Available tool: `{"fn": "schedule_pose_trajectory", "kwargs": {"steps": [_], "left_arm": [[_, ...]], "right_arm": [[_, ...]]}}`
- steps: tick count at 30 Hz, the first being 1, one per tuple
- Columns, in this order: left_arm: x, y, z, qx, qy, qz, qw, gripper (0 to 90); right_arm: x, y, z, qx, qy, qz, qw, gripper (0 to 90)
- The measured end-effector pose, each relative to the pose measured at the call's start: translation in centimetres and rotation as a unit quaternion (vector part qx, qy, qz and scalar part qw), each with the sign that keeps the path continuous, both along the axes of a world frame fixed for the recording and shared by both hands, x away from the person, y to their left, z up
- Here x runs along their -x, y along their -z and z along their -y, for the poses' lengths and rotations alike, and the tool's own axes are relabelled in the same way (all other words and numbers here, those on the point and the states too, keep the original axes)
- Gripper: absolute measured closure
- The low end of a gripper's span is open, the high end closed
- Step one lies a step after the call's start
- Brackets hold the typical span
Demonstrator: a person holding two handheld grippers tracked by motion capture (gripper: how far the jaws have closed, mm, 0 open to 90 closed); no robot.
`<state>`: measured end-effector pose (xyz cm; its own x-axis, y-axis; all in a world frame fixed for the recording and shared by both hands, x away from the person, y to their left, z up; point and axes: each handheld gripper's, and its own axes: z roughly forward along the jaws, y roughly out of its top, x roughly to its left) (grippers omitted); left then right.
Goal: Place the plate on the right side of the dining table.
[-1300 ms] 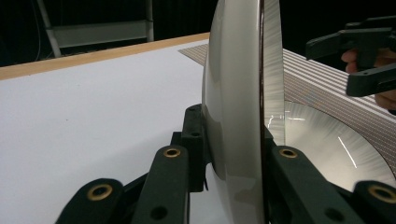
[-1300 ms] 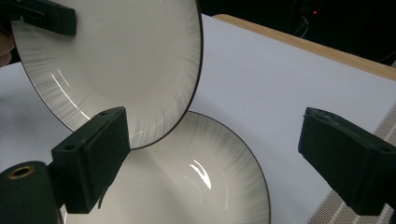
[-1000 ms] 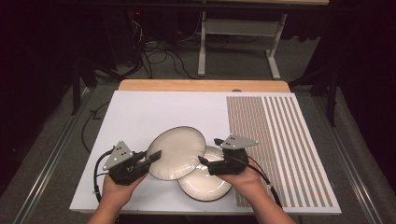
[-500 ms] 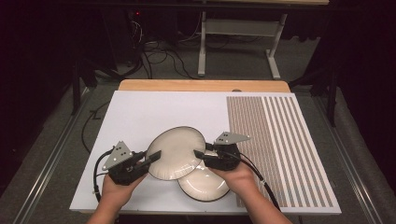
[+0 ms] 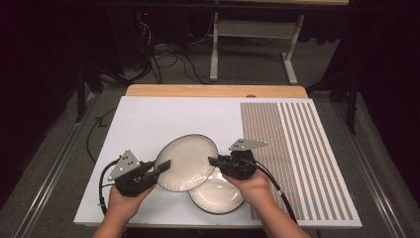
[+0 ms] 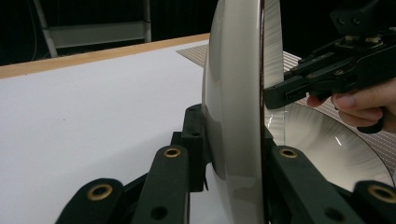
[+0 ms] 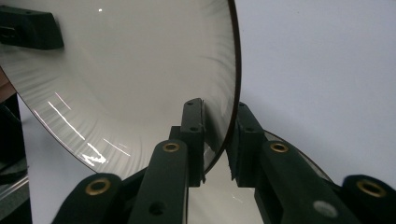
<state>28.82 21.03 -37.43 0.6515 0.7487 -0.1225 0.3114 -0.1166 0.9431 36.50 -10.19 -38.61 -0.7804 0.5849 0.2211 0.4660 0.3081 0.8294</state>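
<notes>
We hold the upper plate [image 5: 187, 162] lifted, left gripper [image 5: 163, 166] pinching its rim, right gripper [image 5: 214, 161] just closing, seemingly gripping; 1 lower plate [image 5: 218, 194] remains.

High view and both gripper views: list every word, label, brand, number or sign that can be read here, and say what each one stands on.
None can be read.
The upper plate, the lower plate, the white board and both grippers bear no lettering.
The striped pattern on the board's right part is plain lines, not text.
</notes>
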Motion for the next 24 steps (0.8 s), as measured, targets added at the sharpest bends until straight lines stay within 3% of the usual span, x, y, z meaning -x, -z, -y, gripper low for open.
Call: {"fn": "schedule_pose_trajectory", "kwargs": {"steps": [8, 13, 19, 24], "left_arm": [[-0.1, 0.1, -0.1, 0.026, 0.0, -0.02, 0.9995, 77.5], [-0.1, 0.0, 0.0, 0.029, -0.002, -0.022, 0.9993, 77.9], [0.2, -0.4, 0.8, 0.024, -0.008, 0.001, 0.9997, 77.5], [0.0, -1.1, 1.7, 0.035, -0.003, 0.008, 0.9993, 77.1]], "right_arm": [[-0.1, -0.3, 0.4, -0.019, 0.007, -0.01, 0.9997, 84.4], [0.2, -0.7, 0.7, -0.016, 0.005, -0.002, 0.9999, 85.4], [0.5, -1.4, 1.3, -0.02, 0.007, 0.012, 0.9997, 85.9], [1.0, -2.5, 2.7, -0.027, 0.013, 0.027, 0.9992, 86.5]]}}
